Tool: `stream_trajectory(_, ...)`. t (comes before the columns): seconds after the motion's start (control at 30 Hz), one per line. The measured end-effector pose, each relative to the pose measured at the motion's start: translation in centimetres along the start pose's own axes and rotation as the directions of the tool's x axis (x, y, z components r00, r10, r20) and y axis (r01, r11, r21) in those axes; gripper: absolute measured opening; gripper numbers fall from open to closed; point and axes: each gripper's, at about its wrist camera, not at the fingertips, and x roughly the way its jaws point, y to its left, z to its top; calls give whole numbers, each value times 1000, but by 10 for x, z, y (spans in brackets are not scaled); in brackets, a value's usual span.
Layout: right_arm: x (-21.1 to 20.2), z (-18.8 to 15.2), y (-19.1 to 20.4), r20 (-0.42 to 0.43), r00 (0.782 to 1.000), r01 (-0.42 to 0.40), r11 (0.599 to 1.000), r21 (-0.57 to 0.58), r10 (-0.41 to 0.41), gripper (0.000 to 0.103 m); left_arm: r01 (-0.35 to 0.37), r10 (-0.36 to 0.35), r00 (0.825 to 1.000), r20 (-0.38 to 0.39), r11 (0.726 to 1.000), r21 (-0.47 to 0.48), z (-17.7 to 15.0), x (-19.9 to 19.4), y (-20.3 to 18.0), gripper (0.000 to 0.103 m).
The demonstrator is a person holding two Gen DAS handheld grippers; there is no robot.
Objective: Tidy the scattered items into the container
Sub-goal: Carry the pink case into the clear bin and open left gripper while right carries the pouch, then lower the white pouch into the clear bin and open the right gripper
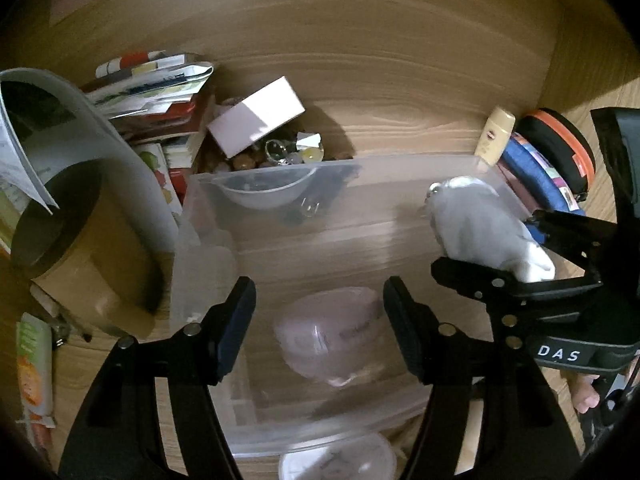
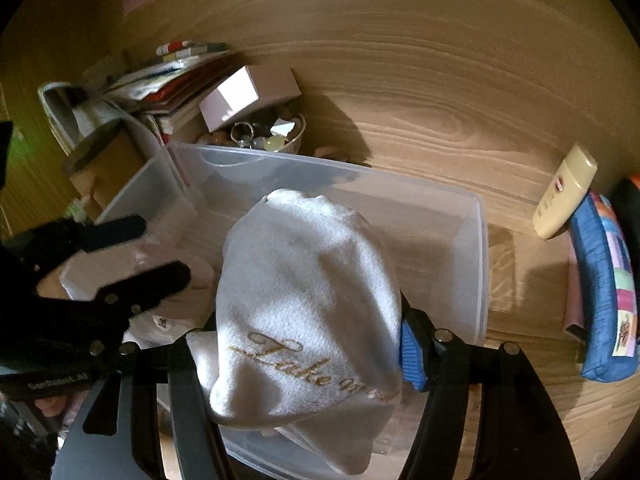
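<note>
Your right tongs (image 2: pixel 308 360) grip the white pouch (image 2: pixel 308 292) over the clear container (image 1: pixel 404 162); left tongs (image 1: pixel 320 328) gape empty above it. A pink item (image 1: pixel 332 336) lies inside already; the cream tube (image 2: pixel 564 196) waits near the bench's right edge

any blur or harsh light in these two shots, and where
Left wrist view: dim, with a hard sunlit patch on the pink box; the pink item inside the clear container looks smeared.
Right wrist view: sun falls across the white pouch in the right claw, and the left claw is motion-blurred.
Both bend straight edges, with dark corners.
</note>
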Motion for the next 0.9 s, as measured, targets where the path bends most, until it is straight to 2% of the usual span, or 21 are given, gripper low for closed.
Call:
stream_trajectory(0.17,4,-6,6,0,999,47,998,-38,-47,61,16,-16,1000,11,999,-31,-1,-7,8,66)
stream_trajectory(0.2,4,-7,5,3,999,48,998,-36,-47,61,17,-17,1000,20,999,-36,-2,-10,10,69)
stream_trajectory(0.27,4,-7,6,0,999,49,998,-36,-49,61,18,-16,999,50,999,-42,-2,-16,12,74)
stream_trajectory(0.4,5,-9,5,-5,998,69,997,-31,-69,63,3,0,995,96,999,-35,-3,-29,10,75)
stream_trajectory(0.53,9,-9,4,-15,996,84,996,-21,-84,66,43,-36,987,157,998,-38,-8,-41,11,76)
stream_trajectory(0.57,8,-9,3,-17,997,79,997,-18,-79,68,58,-50,984,168,997,-44,-10,-43,12,77)
stream_trajectory(0.63,8,-11,4,-25,998,65,998,-22,-66,73,85,-72,979,188,995,-60,-14,-49,15,89)
stream_trajectory(0.8,1,-18,11,-3,996,91,995,-49,-91,82,60,-46,981,188,996,-68,-21,-58,19,91)
stream_trajectory(0.9,-2,-22,13,-3,997,76,995,-59,-77,83,31,-19,984,174,997,-64,-26,-62,21,91)
